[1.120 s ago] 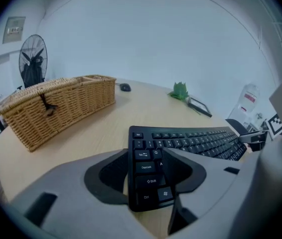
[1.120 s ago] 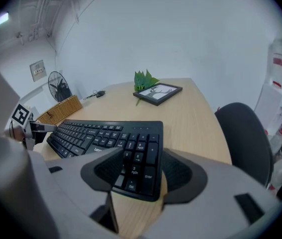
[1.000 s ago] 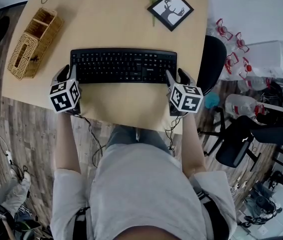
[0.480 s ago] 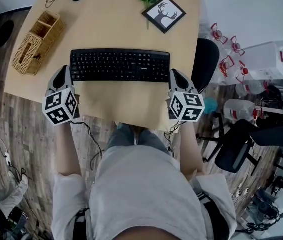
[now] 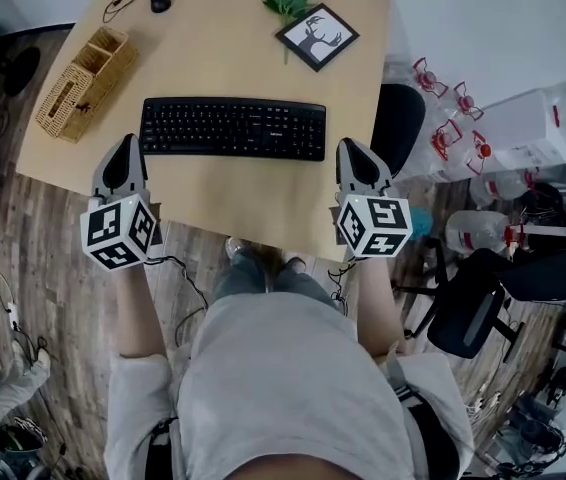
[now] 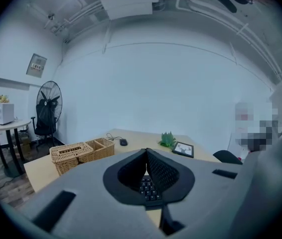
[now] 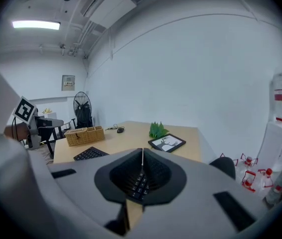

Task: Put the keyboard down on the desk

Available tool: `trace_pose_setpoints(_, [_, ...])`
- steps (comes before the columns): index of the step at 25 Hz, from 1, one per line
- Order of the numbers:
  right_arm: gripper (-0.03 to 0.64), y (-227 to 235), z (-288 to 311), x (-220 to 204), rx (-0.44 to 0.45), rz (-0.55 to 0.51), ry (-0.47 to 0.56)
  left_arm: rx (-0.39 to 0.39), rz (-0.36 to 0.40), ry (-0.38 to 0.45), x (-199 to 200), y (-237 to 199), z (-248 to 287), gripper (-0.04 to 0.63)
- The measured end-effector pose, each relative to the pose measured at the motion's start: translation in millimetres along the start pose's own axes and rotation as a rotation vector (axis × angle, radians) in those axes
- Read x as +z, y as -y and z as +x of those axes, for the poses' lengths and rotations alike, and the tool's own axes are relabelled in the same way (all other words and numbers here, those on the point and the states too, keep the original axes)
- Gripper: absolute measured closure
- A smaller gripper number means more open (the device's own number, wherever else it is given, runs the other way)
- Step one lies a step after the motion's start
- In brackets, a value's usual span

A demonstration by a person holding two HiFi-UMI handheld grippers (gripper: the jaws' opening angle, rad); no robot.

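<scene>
Both grippers read shut on my feed: the left gripper (image 5: pixel 126 143) and the right gripper (image 5: pixel 349 146) have jaws pressed together with nothing between them. The keyboard (image 5: pixel 233 128) lies flat on the desk (image 5: pixel 213 53), between the two grippers and held by neither. A wicker basket (image 5: pixel 85 83) sits to its left.

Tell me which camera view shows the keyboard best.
The head view: the whole keyboard lies uncovered on the desk. The left gripper view shows only a few keys; the right gripper view shows one end and some keys.
</scene>
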State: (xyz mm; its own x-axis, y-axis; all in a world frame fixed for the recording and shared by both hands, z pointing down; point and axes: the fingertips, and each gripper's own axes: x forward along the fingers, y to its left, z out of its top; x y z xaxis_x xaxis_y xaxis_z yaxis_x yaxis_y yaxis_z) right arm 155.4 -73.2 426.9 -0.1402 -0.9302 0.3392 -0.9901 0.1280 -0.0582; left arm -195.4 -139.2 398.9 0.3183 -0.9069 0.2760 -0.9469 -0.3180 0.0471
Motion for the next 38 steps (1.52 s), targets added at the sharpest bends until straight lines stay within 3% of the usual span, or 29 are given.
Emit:
trace_pose_setpoints(20, [0.601, -2.9, -109.9, 83.9, 0.081, -0.068, 0.241, 0.014, 0.013, 0.265, 87.1, 70.2, -111.3, 0.584])
trace_pose_setpoints(25, [0.601, -4.2, -131.6, 96.8, 0.083, -0.079, 0.289, 0.038, 0.074, 0.332, 106.2, 83.7, -140.1, 0.584])
trace_pose_setpoints(38, [0.601, -11.2, -179.8, 121.6, 0.103, -0.105, 0.385, 0.089, 0.087, 0.396, 119.5, 99.8, -191.7, 0.584])
